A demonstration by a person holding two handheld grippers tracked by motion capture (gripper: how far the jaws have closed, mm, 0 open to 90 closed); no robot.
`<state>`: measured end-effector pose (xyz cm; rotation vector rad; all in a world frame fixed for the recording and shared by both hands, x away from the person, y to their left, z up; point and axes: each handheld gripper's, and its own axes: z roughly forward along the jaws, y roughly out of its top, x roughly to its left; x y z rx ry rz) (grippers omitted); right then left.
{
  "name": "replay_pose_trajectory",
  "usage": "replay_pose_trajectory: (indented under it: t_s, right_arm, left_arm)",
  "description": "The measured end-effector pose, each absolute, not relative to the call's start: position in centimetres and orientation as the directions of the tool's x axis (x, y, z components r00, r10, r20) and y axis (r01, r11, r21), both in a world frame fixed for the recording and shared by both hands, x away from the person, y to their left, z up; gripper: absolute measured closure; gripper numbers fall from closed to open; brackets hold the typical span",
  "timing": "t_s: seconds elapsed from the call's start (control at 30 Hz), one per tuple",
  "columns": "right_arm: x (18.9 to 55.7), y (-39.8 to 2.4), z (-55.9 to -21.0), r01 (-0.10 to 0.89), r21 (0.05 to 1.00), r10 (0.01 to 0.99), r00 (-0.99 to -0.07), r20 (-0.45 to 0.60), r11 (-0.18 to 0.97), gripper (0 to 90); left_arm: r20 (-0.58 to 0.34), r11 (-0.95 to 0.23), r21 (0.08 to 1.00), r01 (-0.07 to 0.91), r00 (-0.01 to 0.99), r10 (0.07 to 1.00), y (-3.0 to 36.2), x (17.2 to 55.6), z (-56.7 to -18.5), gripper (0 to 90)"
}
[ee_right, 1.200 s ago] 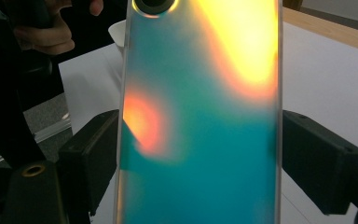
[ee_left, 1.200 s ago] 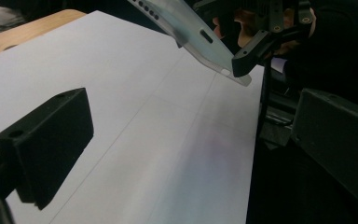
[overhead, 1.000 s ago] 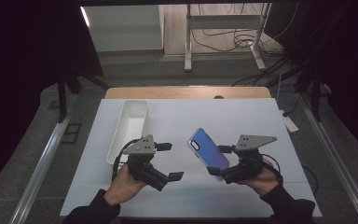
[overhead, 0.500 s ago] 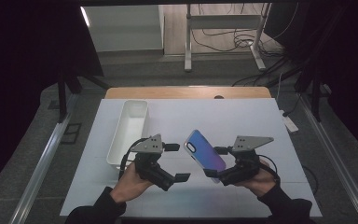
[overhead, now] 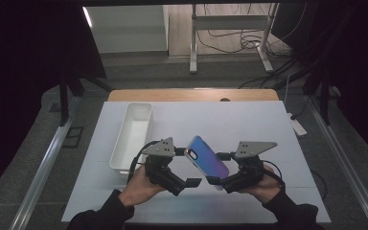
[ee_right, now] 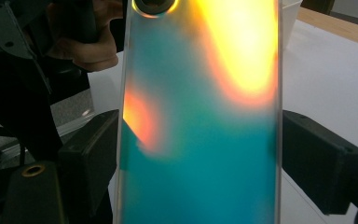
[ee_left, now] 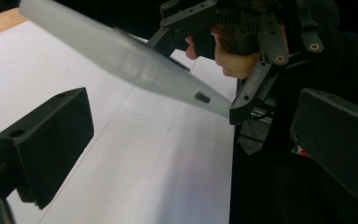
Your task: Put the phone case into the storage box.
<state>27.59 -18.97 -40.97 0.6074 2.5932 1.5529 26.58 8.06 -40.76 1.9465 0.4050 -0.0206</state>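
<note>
I see the right gripper (overhead: 214, 181) clamped on the phone case (overhead: 207, 155) across its width, both pads on its long edges (iridescent back faces the right gripper view). The case tilts up and left off the white table (overhead: 249, 124), its camera end near the left gripper (overhead: 195, 182). Left jaws gape wide, holding nothing; the case hangs above and beyond them. A white bin (overhead: 133, 134) sits left.
</note>
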Motion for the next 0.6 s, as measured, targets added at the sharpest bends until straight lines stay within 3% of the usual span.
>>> replay_pose_trajectory:
  t_s: [0.13,0.33,0.6]
  right_arm:
    - [27.56,-18.96,-40.97,0.299,0.858,0.359,-0.922,0.146,0.419,16.1]
    - [27.52,-18.99,-40.97,0.295,0.859,0.351,-0.925,0.146,0.419,16.1]
    - [27.47,-18.98,-41.02,0.287,0.861,0.339,-0.93,0.144,0.421,16.1]
  left_arm:
    - [-0.197,-0.359,0.891,0.278,0.949,0.245,8.1,26.54,-40.71,5.9]
    - [-0.229,-0.366,0.881,0.298,0.948,0.221,8.53,26.56,-40.63,35.0]
    - [-0.258,-0.37,0.873,0.317,0.945,0.202,8.9,26.77,-40.56,56.8]
